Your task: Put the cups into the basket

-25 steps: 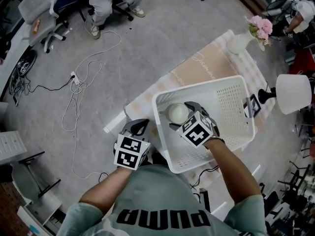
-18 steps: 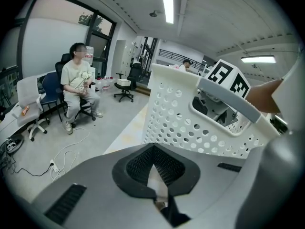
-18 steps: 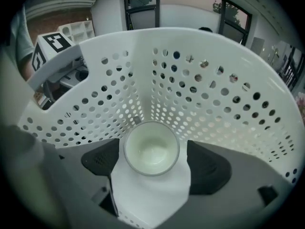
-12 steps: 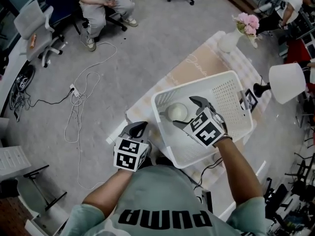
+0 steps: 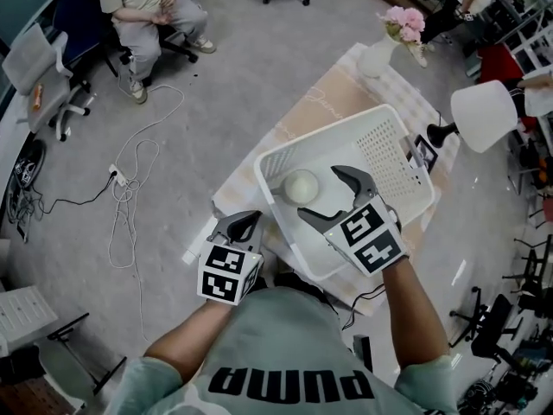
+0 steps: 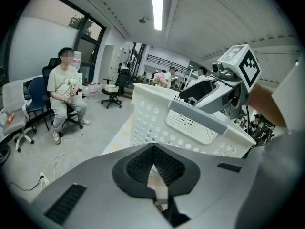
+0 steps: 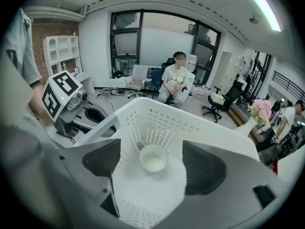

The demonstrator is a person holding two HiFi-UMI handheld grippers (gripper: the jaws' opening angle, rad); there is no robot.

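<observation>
Our right gripper [image 5: 321, 194] has its jaws wide apart and empty, above the white basket [image 7: 162, 123]. A pale cup [image 7: 153, 158] sits upright on the basket floor. Our left gripper [image 6: 153, 149] has its jaws together, holding nothing, just outside the basket.

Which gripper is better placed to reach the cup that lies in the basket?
Right, probably. The right gripper hangs open over the basket, aimed at the cup; the left gripper is shut and outside the basket wall.
</observation>
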